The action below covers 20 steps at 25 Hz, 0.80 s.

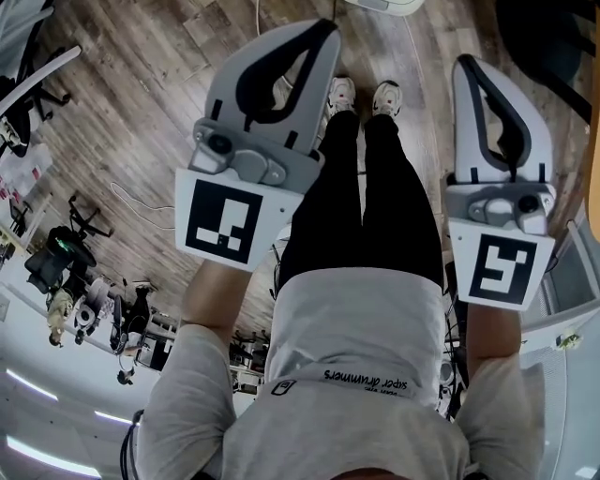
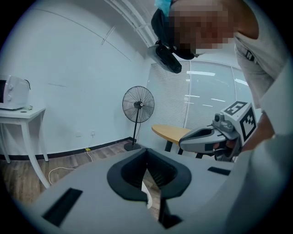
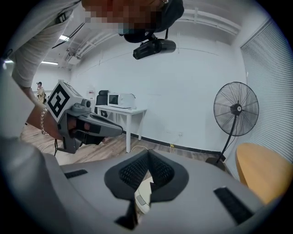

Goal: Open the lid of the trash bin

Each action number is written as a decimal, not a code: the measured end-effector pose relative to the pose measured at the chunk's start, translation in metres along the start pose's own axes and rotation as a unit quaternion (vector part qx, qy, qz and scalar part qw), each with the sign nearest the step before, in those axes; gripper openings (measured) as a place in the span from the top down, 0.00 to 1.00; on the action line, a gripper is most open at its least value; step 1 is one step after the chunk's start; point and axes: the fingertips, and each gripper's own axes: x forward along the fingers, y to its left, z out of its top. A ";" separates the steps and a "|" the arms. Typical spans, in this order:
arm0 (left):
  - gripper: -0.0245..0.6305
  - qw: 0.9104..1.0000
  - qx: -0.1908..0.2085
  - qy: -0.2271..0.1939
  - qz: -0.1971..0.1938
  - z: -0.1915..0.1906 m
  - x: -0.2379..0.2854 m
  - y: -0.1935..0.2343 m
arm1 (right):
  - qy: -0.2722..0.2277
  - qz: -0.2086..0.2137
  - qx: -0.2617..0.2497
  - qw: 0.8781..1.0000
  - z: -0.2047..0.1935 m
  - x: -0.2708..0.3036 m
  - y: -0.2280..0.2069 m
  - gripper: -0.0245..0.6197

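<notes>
A white rounded bin (image 1: 382,5) shows only as a sliver at the top edge of the head view, beyond the person's shoes. Part of its white top with a grey patch (image 3: 143,197) appears under the jaws in the right gripper view. Left gripper (image 1: 329,26) is held over the wood floor in front of the left leg, jaws together with nothing between them. Right gripper (image 1: 465,64) hangs beside the right leg, also shut and empty. Each gripper sees the other: the right gripper (image 2: 184,143) and the left gripper (image 3: 119,130).
A standing fan (image 2: 138,105) and a round wooden table (image 2: 170,131) are by the blinds. A white table (image 3: 120,109) with a microwave stands at the wall. A cable (image 1: 141,202) lies on the floor; chairs and gear (image 1: 84,281) crowd the left.
</notes>
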 end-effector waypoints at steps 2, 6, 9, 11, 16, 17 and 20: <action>0.94 1.000 0.001 0.004 0.000 -0.010 0.006 0.004 | 0.005 0.003 -0.006 1.000 -0.009 0.008 0.000 0.95; 0.94 1.000 0.006 0.008 0.003 -0.030 0.018 0.013 | 0.010 0.006 -0.019 1.000 -0.028 0.026 0.002 0.95; 0.94 1.000 0.005 0.008 0.007 -0.043 0.024 0.019 | 0.017 0.010 -0.033 0.999 -0.040 0.038 0.004 0.95; 0.94 1.000 0.006 0.010 0.007 -0.049 0.027 0.022 | 0.021 0.013 -0.043 0.999 -0.046 0.045 0.005 0.94; 0.94 1.000 0.013 0.015 0.009 -0.067 0.040 0.034 | 0.040 0.023 -0.068 0.997 -0.071 0.073 0.009 0.93; 0.94 1.000 0.015 0.015 0.010 -0.069 0.043 0.036 | 0.049 0.027 -0.075 0.996 -0.078 0.078 0.010 0.92; 0.94 1.000 0.019 0.018 0.011 -0.079 0.052 0.041 | 0.076 0.041 -0.098 0.991 -0.102 0.090 0.013 0.92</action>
